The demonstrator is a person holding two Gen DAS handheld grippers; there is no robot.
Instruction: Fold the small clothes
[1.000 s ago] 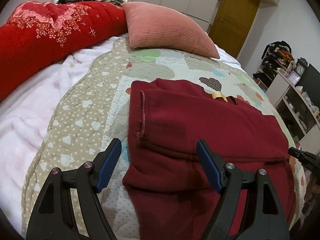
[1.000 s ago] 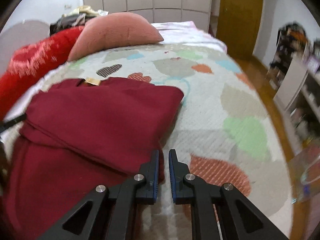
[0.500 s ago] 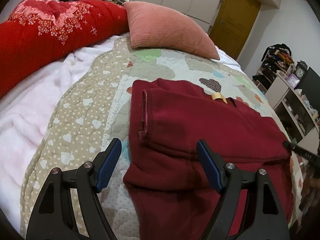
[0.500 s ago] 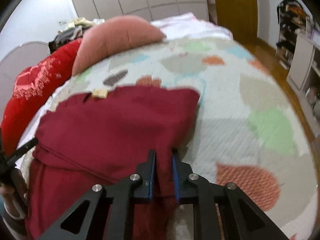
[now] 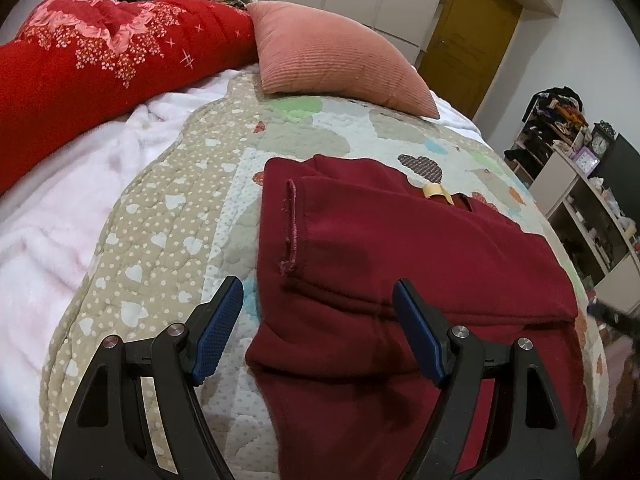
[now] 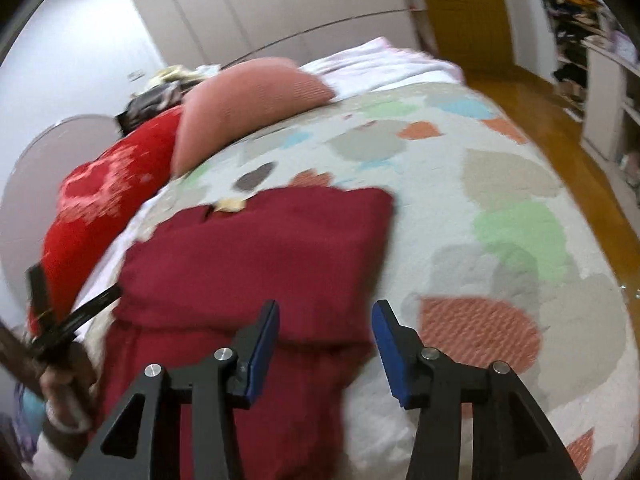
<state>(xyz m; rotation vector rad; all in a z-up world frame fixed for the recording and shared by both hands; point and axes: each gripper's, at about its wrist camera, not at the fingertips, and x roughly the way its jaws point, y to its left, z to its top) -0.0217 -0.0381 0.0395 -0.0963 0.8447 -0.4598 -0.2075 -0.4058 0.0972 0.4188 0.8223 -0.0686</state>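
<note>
Right gripper (image 6: 325, 330) hangs over the near right corner of the garment (image 6: 256, 264), its jaws opening, blue pads (image 6: 262, 346) apart with the folded edge seen between them but not pinched. Left gripper (image 5: 318, 330) stands wide over the garment's near left edge, its pads clear of the cloth and holding nothing.

The garment, a dark red fleece piece, lies on the quilt (image 5: 168, 216), partly folded: a top layer is doubled over toward the near side, a sleeve cuff (image 5: 291, 232) lies along its left edge, and a tan label (image 5: 438, 193) shows at its far edge. Beyond the garment sit a pillow (image 5: 336, 64) and a red blanket (image 5: 100, 64).

Likely risks from here:
- The loose top layer may slide or spring back as the right pads let go, since thick fleece resists a crease.
- A pad could snag the cloth in lifting away and drag the fold askew.
- If the next grab takes one layer only, the stack may skew.
- The right view is blurred, so the corner's exact lie is uncertain.
</note>
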